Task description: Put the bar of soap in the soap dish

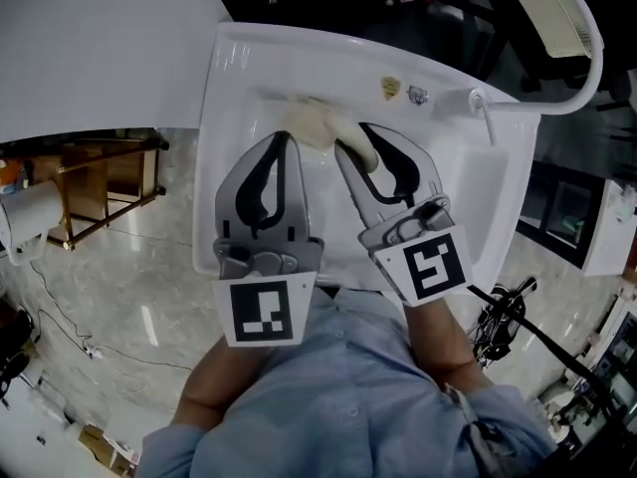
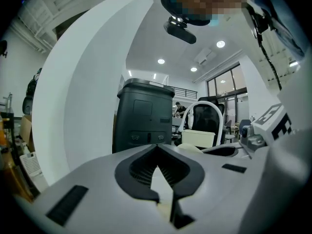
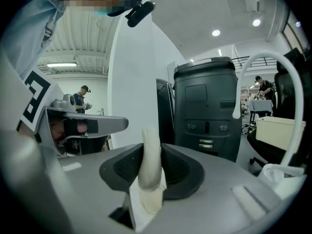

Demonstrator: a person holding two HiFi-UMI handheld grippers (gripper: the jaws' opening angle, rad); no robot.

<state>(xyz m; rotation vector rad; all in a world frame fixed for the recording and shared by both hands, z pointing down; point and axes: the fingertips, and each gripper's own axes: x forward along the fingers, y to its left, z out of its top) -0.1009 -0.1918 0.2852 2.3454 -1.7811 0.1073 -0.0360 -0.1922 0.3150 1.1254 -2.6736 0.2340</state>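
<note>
The bar of soap (image 3: pixel 150 162) is gripped edge-on between the pads of the right gripper (image 1: pixel 354 139), and its cream end is seen sticking out past the tips, above the white basin (image 1: pixel 234 98). The left gripper (image 1: pixel 284 139) is held just beside it over the same basin, jaws closed tip to tip, with nothing between them.

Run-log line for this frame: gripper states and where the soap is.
left gripper: shut, empty | right gripper: shut on bar of soap | both over white sink | soap not yet set down
</note>
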